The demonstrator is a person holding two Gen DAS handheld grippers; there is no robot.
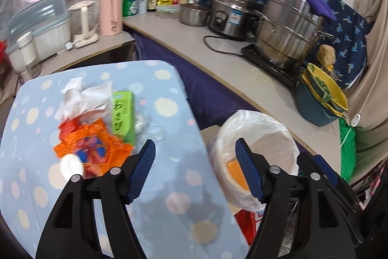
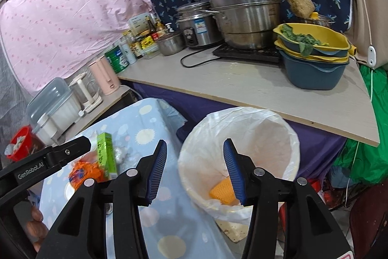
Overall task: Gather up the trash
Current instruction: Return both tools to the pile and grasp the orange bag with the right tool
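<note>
On the spotted blue counter [image 1: 169, 186], toward its far left part, lies the heap of trash: crumpled white tissue [image 1: 82, 96], an orange wrapper [image 1: 92, 147], a green box [image 1: 123, 115] and a bit of clear plastic [image 1: 150, 125] just beside the box. A small white object [image 1: 71, 165] rests at the near edge of the wrapper; what it is cannot be told.

Both tongs are apart and hold nothing. The left tongs [image 1: 195, 171] hang over the right edge of the counter, so the heap lies ahead and to their left, with the wrapper nearest the left finger. The right tongs [image 2: 195, 169] straddle the gap between counter and bin [image 2: 288, 135]; their right finger sits over the bin's mouth, where an orange-yellow piece [image 2: 222, 189] already rests on the white liner.

The green box runs long from near to far, roughly in line with the way the left tongs point, so closing across its narrow width looks natural without much turning. By my reckoning the left tongs are the nearer pair to the heap, since in the right wrist view they reach in from the left toward the box, while the right tongs are better placed for the bin. The likely next move is a short swing left and forward, then a carry right to the bin, which stands just beside the counter's right edge.
</note>
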